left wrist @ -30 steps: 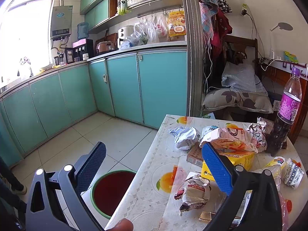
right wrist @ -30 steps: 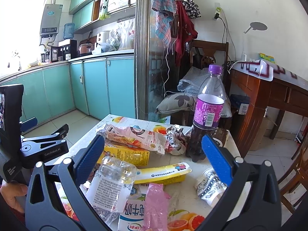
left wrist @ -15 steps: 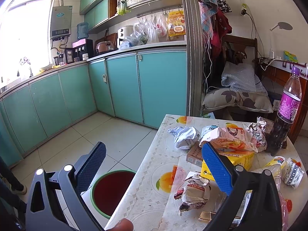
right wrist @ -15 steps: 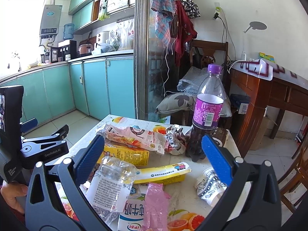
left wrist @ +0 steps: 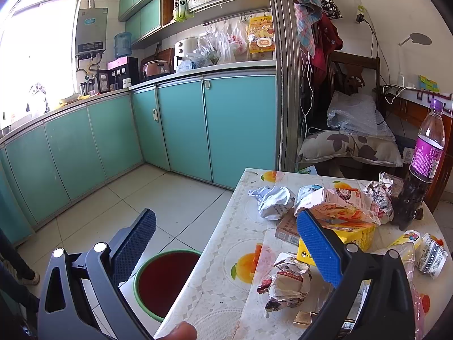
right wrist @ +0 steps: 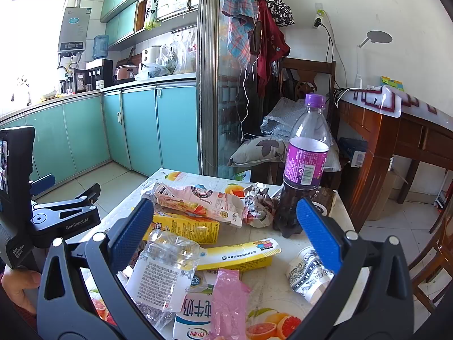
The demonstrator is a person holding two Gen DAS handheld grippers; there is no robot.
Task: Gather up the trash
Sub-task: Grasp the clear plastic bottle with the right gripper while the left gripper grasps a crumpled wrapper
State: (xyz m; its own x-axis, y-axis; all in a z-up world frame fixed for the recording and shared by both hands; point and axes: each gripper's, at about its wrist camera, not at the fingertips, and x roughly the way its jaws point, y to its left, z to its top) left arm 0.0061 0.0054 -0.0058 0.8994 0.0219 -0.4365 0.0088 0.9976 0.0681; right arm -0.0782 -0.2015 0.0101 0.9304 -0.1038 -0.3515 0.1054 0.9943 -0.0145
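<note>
Trash is piled across the surface (right wrist: 334,215), which wears a pale cloth printed with oranges. Nearest the right gripper (right wrist: 225,232) lies a crushed clear bottle (right wrist: 161,272) with a white label, partly over a milk carton (right wrist: 195,311) and beside a pink wrapper (right wrist: 226,297). Behind them sit a flattened yellow box (right wrist: 240,255), a yellow juice carton (right wrist: 184,226), a pink-and-white snack bag (right wrist: 198,202) and a ball of crumpled foil (right wrist: 259,206). A patterned paper cup (right wrist: 308,276) lies on its side to the right. An upright purple-labelled bottle (right wrist: 307,164), holding dark drink low down, stands at the back.

In the left wrist view a crumpled burger wrapper (left wrist: 286,279) lies near the front and a crumpled white wrapper (left wrist: 273,201) farther back. On the floor beside the surface stands a green-rimmed bin (left wrist: 167,280) with a dark red inside.

The left gripper (left wrist: 226,243) hangs spread wide over the surface's edge and the bin, holding nothing. The right gripper is likewise spread wide and empty above the pile
</note>
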